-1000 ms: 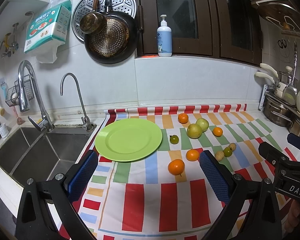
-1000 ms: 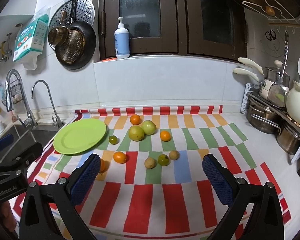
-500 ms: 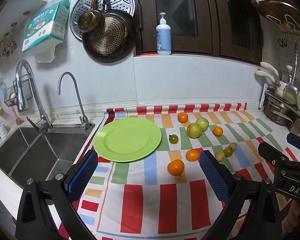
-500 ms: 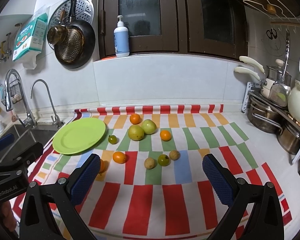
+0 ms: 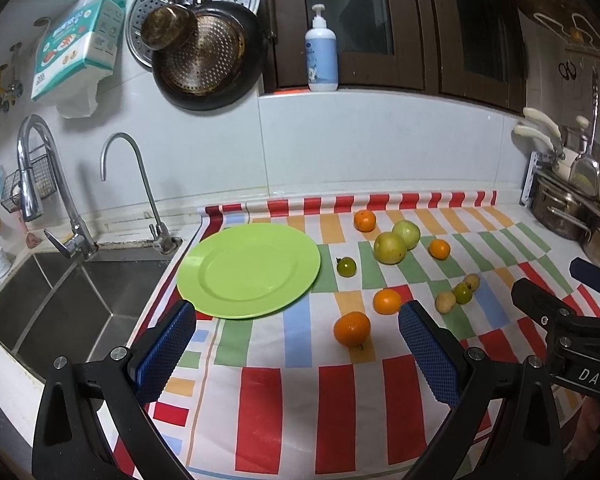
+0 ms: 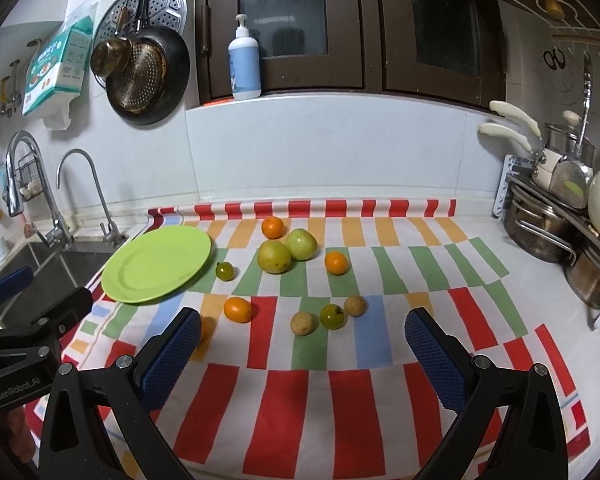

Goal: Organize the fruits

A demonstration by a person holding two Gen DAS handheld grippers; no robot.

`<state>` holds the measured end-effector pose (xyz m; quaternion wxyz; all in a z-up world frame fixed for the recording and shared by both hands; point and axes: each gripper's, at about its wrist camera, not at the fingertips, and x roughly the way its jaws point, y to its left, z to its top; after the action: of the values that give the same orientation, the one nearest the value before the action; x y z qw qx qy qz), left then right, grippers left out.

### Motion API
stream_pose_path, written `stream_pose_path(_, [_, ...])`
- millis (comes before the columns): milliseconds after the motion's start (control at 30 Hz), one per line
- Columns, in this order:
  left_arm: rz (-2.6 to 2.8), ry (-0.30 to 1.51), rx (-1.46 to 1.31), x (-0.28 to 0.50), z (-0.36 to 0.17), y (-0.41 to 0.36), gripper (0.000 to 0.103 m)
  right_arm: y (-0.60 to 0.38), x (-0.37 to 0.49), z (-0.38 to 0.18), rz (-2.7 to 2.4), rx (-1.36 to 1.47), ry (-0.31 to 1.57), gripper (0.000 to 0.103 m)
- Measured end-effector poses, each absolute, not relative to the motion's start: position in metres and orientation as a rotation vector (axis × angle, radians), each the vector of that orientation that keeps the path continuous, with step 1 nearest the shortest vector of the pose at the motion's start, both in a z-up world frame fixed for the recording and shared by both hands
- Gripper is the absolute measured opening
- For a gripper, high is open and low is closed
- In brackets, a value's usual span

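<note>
1. Left gripper (image 5: 296, 344) & right gripper (image 6: 302, 350): both spread wide, nothing held, above striped cloth (image 6: 300, 396).
2. Fruits (image 6: 275, 257) scattered mid-cloth, right of green plate (image 6: 156, 266).
3. Nearest orange (image 5: 351, 329) just beyond left gripper.

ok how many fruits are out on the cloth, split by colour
orange: 4
large yellow-green: 2
small dark green: 2
small tan: 2
total: 10, none on the green plate
</note>
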<state>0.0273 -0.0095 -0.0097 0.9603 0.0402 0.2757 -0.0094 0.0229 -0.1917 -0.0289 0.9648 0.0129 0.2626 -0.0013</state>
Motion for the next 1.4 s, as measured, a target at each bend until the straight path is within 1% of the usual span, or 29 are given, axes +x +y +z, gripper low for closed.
stream_pose_path(267, [-0.036,0.576,0.118,0.046,-0.026,-0.017,0.103,-0.184,0.043,-0.042,0.028,-0.033,0.555,0.102])
stream_pose_path(367, [-0.039,0.587,0.131,0.054,-0.032,-0.019,0.100,-0.182,0.053,-0.049,0.041,-0.051,0.569,0.101])
stream_pose_path(467, [-0.061,0.612,0.139,0.064,-0.040,-0.022,0.097,-0.181,0.064,-0.056,0.055,-0.053,0.592,0.097])
stream_pose_path(633, [-0.089,0.651,0.157,0.078,-0.053,-0.029,0.093,-0.182,0.084,-0.071,0.081,-0.037,0.654,0.087])
stream_pose_path(733, [-0.107,0.684,0.156,0.087,-0.062,-0.032,0.088,-0.183,0.095,-0.081,0.100,-0.027,0.698,0.080])
stream_pose_path(867, [-0.132,0.727,0.157,0.098,-0.075,-0.036,0.080,-0.185,0.107,-0.094,0.115,-0.018,0.745,0.074])
stream_pose_path(933, [-0.144,0.740,0.159,0.102,-0.079,-0.038,0.076,-0.186,0.112,-0.100,0.122,-0.014,0.766,0.069])
stream_pose_path(1100, [-0.183,0.797,0.146,0.116,-0.093,-0.042,0.062,-0.189,0.127,-0.116,0.138,0.003,0.822,0.061])
stream_pose_path(1167, [-0.193,0.823,0.135,0.121,-0.099,-0.042,0.060,-0.189,0.130,-0.121,0.141,0.010,0.840,0.059])
stream_pose_path(1200, [-0.198,0.832,0.131,0.122,-0.101,-0.042,0.057,-0.189,0.132,-0.123,0.142,0.012,0.847,0.057])
stream_pose_path(1267, [-0.205,0.845,0.127,0.125,-0.104,-0.042,0.057,-0.190,0.135,-0.126,0.143,0.017,0.860,0.055])
stream_pose_path(1400, [-0.223,0.871,0.110,0.131,-0.109,-0.043,0.051,-0.191,0.140,-0.130,0.143,0.022,0.877,0.048])
